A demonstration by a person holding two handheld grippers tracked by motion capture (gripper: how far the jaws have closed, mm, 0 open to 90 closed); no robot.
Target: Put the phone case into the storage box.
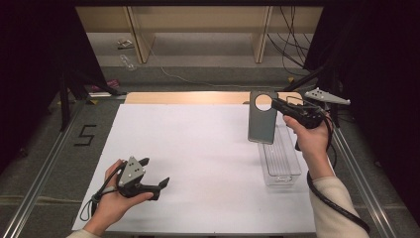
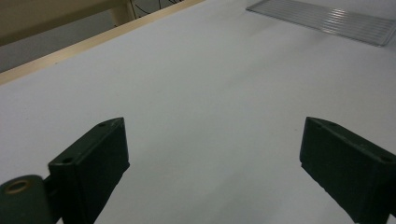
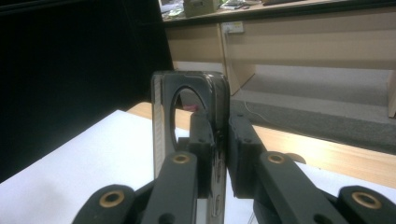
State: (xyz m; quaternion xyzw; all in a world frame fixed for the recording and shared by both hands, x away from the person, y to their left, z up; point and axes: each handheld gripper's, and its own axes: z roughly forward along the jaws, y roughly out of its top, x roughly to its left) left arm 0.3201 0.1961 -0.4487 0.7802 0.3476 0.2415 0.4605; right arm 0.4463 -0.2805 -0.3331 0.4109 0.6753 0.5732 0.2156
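Observation:
My right gripper (image 1: 276, 105) is shut on a flat grey plastic lid (image 1: 262, 118) with a round hole near its top. The lid hangs upright above the far end of a clear plastic box (image 1: 280, 158) at the table's right side. In the right gripper view the lid (image 3: 163, 126) stands edge-on with both pads pressed against its rim, the gripper (image 3: 219, 154) shut on it. My left gripper (image 1: 154, 172) rests low at the near left of the white sheet, its jaws wide apart. Between those jaws in the left gripper view (image 2: 212, 163) lies only bare white surface.
The white sheet (image 1: 198, 158) covers the wooden table (image 1: 183, 97). The clear box (image 2: 322, 18) lies far off in the left gripper view. Metal rails (image 1: 44, 163) run along both table sides. Wooden shelving (image 1: 198, 29) and cables stand beyond the far edge.

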